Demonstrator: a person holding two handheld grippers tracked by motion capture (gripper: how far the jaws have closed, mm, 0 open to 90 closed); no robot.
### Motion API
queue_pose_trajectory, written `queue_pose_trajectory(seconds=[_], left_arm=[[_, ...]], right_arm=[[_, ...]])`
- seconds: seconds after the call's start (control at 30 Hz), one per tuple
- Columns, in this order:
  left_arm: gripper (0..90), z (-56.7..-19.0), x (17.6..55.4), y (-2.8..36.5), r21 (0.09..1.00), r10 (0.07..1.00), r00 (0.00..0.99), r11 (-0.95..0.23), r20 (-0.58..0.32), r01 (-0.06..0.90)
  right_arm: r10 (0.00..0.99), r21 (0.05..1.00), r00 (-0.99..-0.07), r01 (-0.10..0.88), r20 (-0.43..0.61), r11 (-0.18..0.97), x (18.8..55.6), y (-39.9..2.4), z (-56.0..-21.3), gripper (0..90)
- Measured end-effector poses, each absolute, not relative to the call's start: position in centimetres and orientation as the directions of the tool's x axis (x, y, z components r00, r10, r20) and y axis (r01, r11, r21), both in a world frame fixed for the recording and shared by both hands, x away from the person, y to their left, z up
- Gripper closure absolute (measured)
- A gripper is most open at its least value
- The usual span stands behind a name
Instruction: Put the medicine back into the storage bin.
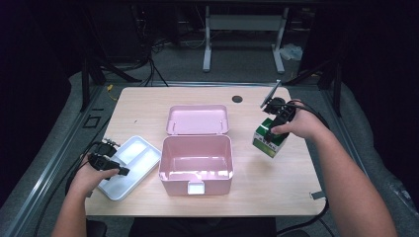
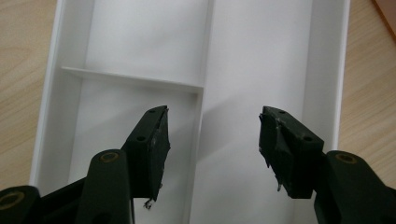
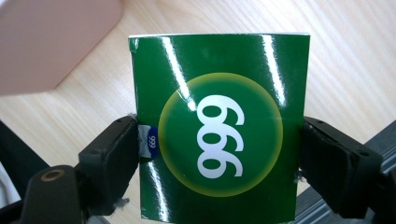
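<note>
A green and white box [image 1: 269,138] marked "999" [image 3: 219,126] is at the right of the table, to the right of the open pink case [image 1: 196,163]. My right gripper [image 1: 274,124] is shut on the box, one jaw pressed on each side of it. The pink case's lid [image 1: 197,119] lies open behind it and its inside looks empty. My left gripper [image 1: 114,165] hovers open over the white divided tray [image 1: 129,165] at the left. In the left gripper view its jaws stand apart above the tray's empty compartments [image 2: 252,79].
A dark round hole [image 1: 237,98] sits near the table's far edge. Cables trail from both grippers off the table sides. Bare wood lies in front of the case and around the box.
</note>
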State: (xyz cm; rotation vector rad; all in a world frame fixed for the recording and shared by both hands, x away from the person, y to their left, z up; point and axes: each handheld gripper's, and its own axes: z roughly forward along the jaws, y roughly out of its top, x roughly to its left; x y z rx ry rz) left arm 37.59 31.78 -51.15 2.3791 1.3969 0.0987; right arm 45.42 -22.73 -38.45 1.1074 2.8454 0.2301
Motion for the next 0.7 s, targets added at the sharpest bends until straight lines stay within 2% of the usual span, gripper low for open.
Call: queue_pose_trajectory(seconds=[0.13, 0.37, 0.7], left_arm=[[42.9, -51.2, 37.6, 31.8, 0.356, 0.854, 0.503, -0.433, -0.131, 0.828], [42.9, -51.2, 37.6, 31.8, 0.355, 0.854, 0.504, -0.435, -0.129, 0.828], [42.9, -51.2, 37.6, 31.8, 0.354, 0.853, 0.505, -0.436, -0.13, 0.828]], right_arm=[[0.576, 0.169, -0.817, 0.563, -0.039, 0.809, 44.7, -21.8, -37.7, 16.8], [0.435, 0.161, -0.898, 0.421, -0.067, 0.893, 43.7, -20.2, -37.1, 17.1], [0.349, 0.131, -0.935, 0.339, -0.057, 0.932, 42.9, -18.8, -35.9, 17.3]])
